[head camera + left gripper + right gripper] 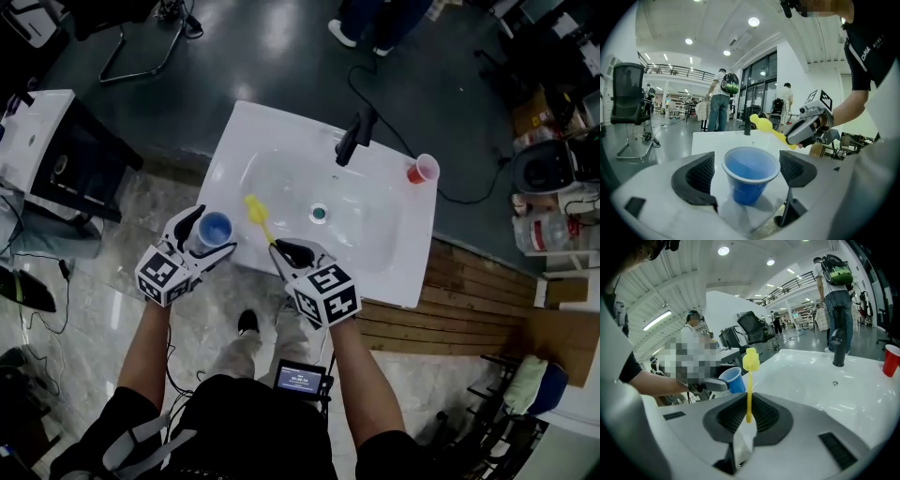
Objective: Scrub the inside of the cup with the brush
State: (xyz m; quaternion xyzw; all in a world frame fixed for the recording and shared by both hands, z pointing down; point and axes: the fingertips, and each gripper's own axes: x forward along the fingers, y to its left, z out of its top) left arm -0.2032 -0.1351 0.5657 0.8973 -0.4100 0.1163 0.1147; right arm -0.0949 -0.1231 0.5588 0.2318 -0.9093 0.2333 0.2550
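Note:
A blue plastic cup (214,230) stands upright at the front left corner of the white sink (375,246), mouth up. My left gripper (211,236) is open around it; in the left gripper view the cup (750,174) sits between the two dark pads (699,174) with a small gap on each side. My right gripper (282,249) is shut on the thin handle of a yellow brush (256,214). The brush (749,390) points away from me over the basin, its knobbed head (750,359) to the right of the cup (733,379) and not inside it.
A black faucet (354,137) rises at the sink's far rim, and a drain (319,214) lies mid-basin. A red cup (422,170) stands on the far right corner. Wooden planks (469,309) lie right of the sink, a cable (450,192) trails beyond. People (720,101) stand further off.

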